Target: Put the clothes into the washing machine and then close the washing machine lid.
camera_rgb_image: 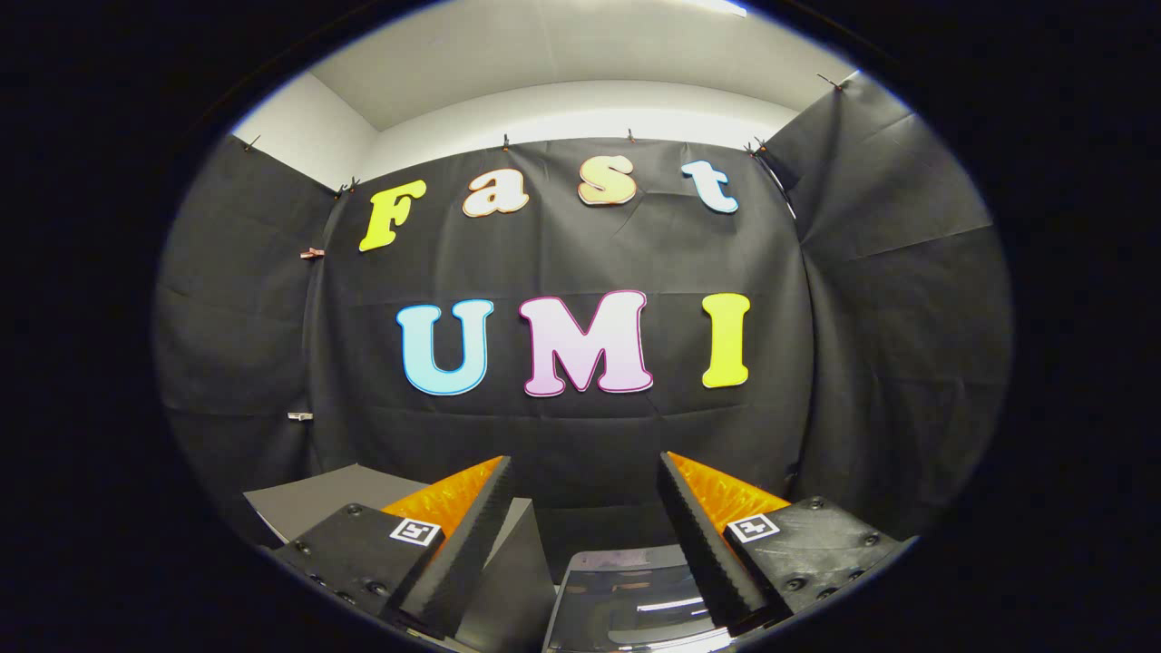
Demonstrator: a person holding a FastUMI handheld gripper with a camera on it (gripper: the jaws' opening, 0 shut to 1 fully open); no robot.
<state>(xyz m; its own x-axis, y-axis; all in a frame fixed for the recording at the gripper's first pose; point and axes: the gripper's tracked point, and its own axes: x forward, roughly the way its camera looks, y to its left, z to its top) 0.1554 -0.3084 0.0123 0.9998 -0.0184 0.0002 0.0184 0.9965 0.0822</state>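
Note:
My gripper (585,472) is held level and faces the booth's black cloth wall, its two fingers (472,526) spread wide apart with nothing between them. Below and between the fingers lies a glossy, transparent lid-like panel (626,599) that reflects the lights; it looks like part of the washing machine. No clothes can be made out here.
A grey flat surface (317,503) lies low behind the left finger, with a dark grey upright panel (512,571) beside it. The cloth wall (580,435) stands some way ahead and wraps round both sides.

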